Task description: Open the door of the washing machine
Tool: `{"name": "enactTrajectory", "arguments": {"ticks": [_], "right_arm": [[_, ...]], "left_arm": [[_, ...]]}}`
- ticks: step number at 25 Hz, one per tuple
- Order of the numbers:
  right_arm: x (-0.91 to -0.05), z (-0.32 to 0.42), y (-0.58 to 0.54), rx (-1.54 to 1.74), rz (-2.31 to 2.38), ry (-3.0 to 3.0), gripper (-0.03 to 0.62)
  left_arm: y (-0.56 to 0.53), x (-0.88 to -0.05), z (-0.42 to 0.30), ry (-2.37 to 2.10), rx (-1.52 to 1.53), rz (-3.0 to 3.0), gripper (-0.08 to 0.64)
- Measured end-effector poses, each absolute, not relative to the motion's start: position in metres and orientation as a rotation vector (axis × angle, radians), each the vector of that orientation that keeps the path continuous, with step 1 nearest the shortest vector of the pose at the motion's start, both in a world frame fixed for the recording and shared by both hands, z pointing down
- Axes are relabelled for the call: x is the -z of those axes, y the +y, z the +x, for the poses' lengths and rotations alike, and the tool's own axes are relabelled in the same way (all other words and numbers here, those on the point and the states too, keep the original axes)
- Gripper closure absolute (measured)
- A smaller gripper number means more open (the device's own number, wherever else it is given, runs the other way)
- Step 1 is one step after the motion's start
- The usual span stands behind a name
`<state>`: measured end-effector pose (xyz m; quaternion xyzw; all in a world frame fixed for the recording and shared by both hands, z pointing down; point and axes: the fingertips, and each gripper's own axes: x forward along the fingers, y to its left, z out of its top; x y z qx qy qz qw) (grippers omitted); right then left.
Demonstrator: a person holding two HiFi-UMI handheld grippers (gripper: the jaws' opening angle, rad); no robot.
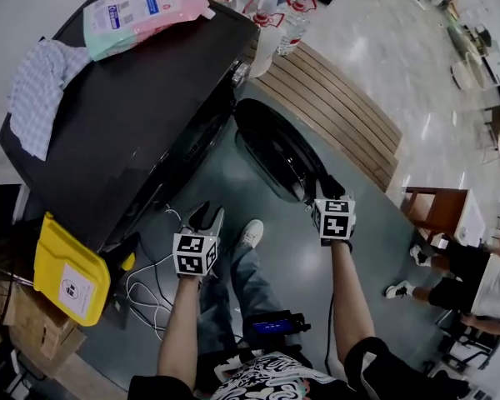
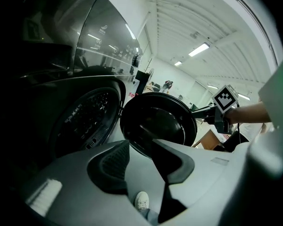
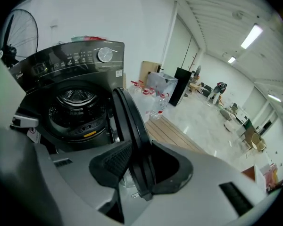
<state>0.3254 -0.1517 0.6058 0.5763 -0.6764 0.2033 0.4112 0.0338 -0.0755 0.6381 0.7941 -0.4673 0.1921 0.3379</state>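
A dark washing machine (image 1: 142,115) stands with its round door (image 1: 275,152) swung out over the grey floor. In the head view, the right gripper (image 1: 325,192) meets the door's outer edge. Only the right gripper view shows its jaws clamped on that rim, one pad on each side, with the steel drum (image 3: 78,102) exposed behind. The left gripper (image 2: 148,161) hangs clear of the machine. Its own view shows the jaws apart, with only a white shoe (image 2: 141,200) seen through the gap. A detergent bag (image 1: 142,11) lies on the machine's top.

Grey floor (image 1: 304,236), wooden slat platform (image 1: 333,107), ceiling strip lights (image 2: 199,49).
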Motion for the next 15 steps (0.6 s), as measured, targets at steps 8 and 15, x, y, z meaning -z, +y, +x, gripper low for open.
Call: {"name": "enactTrajectory", "arguments": {"ticks": [8,15], "right_arm": [[-0.526,0.274,-0.094,-0.571,1.604,-1.871,0.589],[-0.415,0.192,-0.022,-0.607,1.733,-2.115,0.589]], "left_arm": [[-0.075,-0.539,0.012,-1.334,-0.425,2.207,0.402],[-0.045,-0.414,-0.014,-1.436,-0.280,2.365,0.417]]}}
